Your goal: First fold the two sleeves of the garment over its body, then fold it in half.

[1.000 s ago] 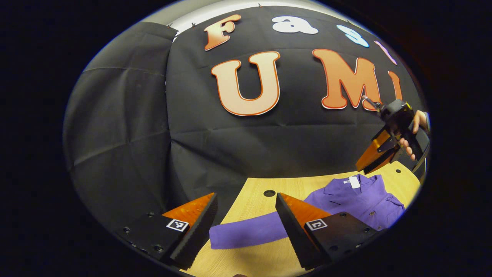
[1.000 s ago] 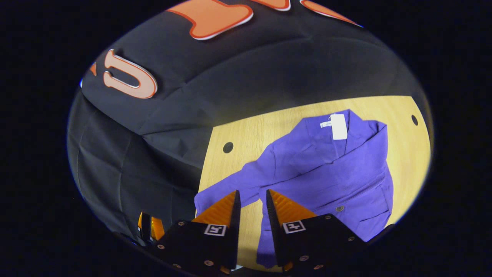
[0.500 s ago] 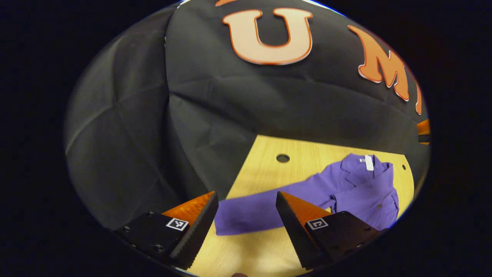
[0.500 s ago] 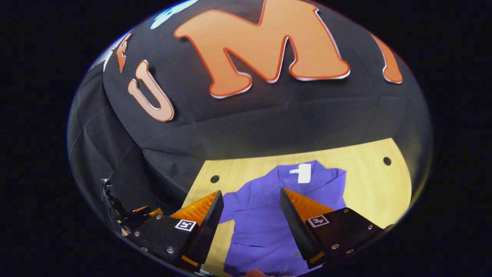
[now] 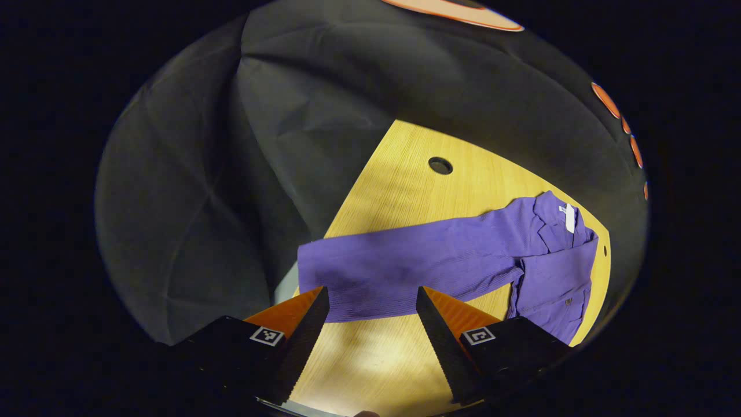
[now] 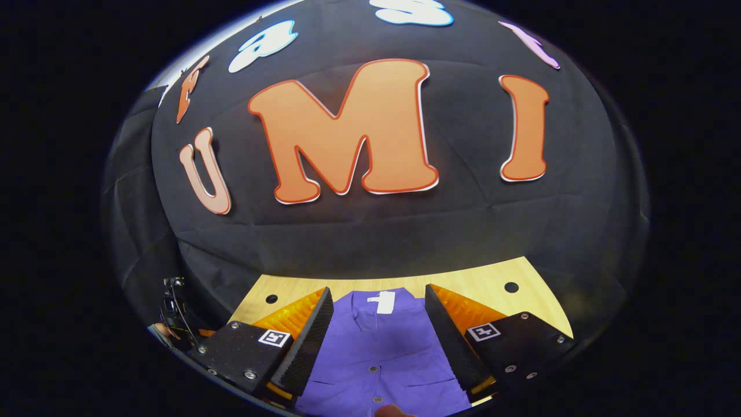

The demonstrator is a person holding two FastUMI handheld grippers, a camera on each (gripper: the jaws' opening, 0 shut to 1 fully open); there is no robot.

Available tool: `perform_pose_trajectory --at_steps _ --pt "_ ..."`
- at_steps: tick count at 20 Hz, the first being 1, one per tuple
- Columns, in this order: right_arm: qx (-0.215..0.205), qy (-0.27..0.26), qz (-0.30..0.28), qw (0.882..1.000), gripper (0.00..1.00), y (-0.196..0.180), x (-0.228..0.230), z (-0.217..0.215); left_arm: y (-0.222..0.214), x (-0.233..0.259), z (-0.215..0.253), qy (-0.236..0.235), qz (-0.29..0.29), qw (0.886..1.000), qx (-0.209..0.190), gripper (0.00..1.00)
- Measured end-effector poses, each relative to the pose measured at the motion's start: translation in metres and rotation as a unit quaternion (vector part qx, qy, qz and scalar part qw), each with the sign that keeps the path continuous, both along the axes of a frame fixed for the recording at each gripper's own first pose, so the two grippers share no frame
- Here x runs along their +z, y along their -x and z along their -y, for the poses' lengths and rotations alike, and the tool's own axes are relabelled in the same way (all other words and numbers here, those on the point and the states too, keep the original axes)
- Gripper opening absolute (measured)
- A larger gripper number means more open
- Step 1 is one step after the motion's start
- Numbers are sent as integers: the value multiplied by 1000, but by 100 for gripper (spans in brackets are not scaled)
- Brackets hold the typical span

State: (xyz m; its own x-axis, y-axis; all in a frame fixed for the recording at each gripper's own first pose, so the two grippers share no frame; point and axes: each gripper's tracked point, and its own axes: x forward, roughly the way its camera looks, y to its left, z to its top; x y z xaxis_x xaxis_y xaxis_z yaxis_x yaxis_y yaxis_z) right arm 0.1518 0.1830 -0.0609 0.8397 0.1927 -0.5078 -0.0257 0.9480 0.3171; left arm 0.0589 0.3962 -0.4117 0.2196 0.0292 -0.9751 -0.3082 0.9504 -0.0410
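Wooden table point(image 5: 405, 191), purple shirt point(image 5: 440, 263) with unreadable white tag point(image 6: 382, 302), both grippers' fingers spread

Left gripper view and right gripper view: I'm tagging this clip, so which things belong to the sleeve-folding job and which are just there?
Belongs to the job:
purple button-front shirt
its long purple sleeve, stretched out flat
left gripper, open over the cuff
right gripper, open above the collar

Just there:
light wooden table
round hole in the table
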Motion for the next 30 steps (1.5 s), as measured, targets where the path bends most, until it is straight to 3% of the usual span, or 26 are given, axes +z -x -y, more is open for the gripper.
perform_pose_trajectory --at_steps 4,10,22,24,27,28,29,30 --pt "-18 26 17 999 95 8 4 21 11 -43 4 17 -74 997 8 97" --pt "-29 42 18 999 95 19 1 36 21 -70 -30 5 -123 992 1 98" --pt "-40 49 20 998 95 22 0 42 14 -98 -40 15 -133 991 1 92" --pt "-42 45 21 998 95 22 0 44 11 -97 -35 15 -134 991 -2 86" --pt "-43 41 15 998 95 22 -7 46 11 -93 -29 17 -140 990 7 29" --pt "-41 39 15 998 95 22 -7 48 9 -91 -26 19 -141 990 6 27" --pt "-43 40 15 998 95 23 -9 51 9 -94 -21 24 -141 990 7 16" --pt "-43 41 16 998 95 23 -9 54 6 -91 -16 31 -138 990 7 11"
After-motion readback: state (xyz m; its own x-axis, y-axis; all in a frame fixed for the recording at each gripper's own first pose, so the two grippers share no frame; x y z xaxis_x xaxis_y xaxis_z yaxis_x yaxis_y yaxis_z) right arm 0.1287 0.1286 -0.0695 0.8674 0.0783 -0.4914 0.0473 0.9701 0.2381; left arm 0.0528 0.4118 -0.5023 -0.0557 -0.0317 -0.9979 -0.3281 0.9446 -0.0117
